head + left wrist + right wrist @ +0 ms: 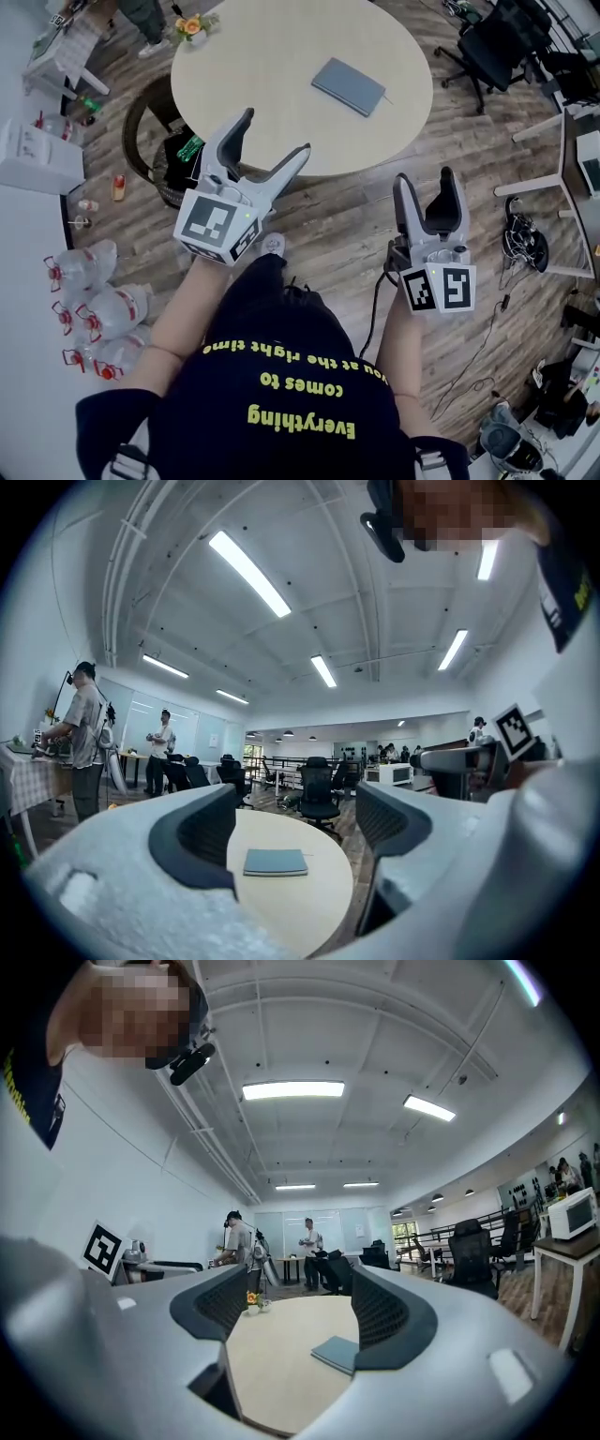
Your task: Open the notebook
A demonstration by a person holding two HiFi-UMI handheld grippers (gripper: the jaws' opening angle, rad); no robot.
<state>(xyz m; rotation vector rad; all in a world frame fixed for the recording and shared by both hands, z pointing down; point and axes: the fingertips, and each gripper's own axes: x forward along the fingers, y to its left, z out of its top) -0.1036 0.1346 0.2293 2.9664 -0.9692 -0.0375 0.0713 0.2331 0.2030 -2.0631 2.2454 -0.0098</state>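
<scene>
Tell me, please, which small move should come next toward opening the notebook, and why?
Probably carry the left gripper and right gripper forward over the table to the notebook: it lies closed, well ahead of them, and both stand open and empty.

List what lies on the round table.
A closed grey notebook and a small flower arrangement at the far rim of the table. The left gripper covers part of its near edge.

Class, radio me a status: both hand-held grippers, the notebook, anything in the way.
Left hand-held gripper open, empty; right hand-held gripper likewise. Closed grey-blue notebook flat on round beige table, untouched. Nothing blocking.
</scene>
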